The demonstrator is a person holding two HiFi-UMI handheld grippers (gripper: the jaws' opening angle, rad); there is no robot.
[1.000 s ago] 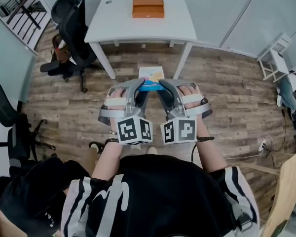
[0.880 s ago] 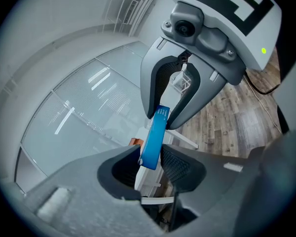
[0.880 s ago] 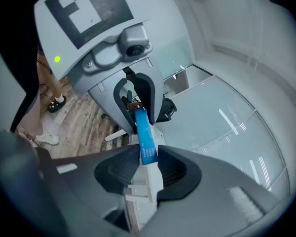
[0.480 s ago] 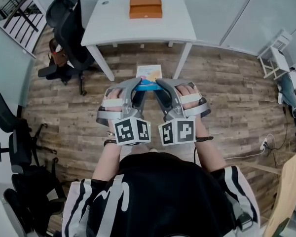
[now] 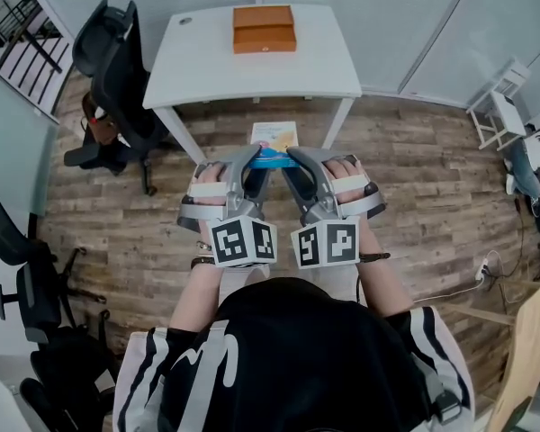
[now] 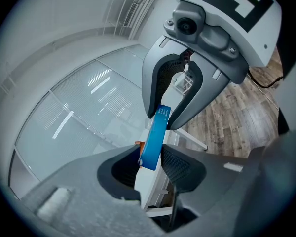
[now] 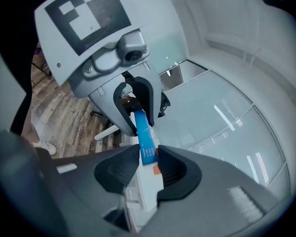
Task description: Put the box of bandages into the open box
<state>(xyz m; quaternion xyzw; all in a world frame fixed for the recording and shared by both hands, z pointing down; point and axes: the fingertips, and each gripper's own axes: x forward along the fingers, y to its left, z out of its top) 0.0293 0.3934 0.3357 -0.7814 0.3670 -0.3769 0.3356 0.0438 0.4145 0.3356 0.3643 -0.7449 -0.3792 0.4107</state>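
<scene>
Clamped at mid-frame by the left gripper (image 5: pixel 254 157) and right gripper (image 5: pixel 292 156), one per end, the box of bandages (image 5: pixel 272 160) could be dropped short of the top-centre open box (image 5: pixel 265 28) if pulled unevenly.

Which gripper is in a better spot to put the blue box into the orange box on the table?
Neither, left or right: the left gripper and right gripper each clamp one end of the blue box, and the orange box lies straight ahead of both.
</scene>
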